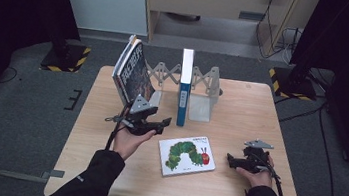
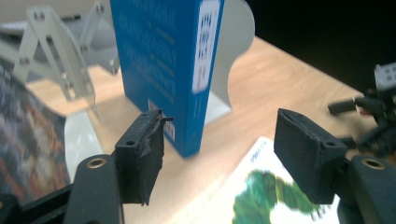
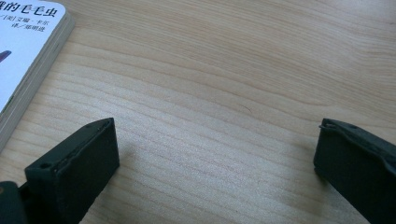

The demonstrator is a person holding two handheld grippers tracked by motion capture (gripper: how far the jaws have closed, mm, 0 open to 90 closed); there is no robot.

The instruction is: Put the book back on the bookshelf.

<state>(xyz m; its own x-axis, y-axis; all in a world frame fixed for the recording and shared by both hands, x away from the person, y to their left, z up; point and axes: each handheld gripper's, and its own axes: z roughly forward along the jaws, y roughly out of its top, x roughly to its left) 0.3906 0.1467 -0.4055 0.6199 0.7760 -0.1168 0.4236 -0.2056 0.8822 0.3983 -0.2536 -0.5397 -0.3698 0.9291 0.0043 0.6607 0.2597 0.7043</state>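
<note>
A blue book stands upright in a grey expanding book rack at the back of the wooden table. A dark-covered book leans at the rack's left end. A white caterpillar picture book lies flat near the front. My left gripper is open, just in front and left of the blue book, with nothing between its jaws. My right gripper is open low over bare wood, right of the picture book.
Beyond the left jaws lie the dark book's cover, the rack's scissor links and the picture book. Black stands with striped bases flank the table's far corners. Cables trail over the floor at right.
</note>
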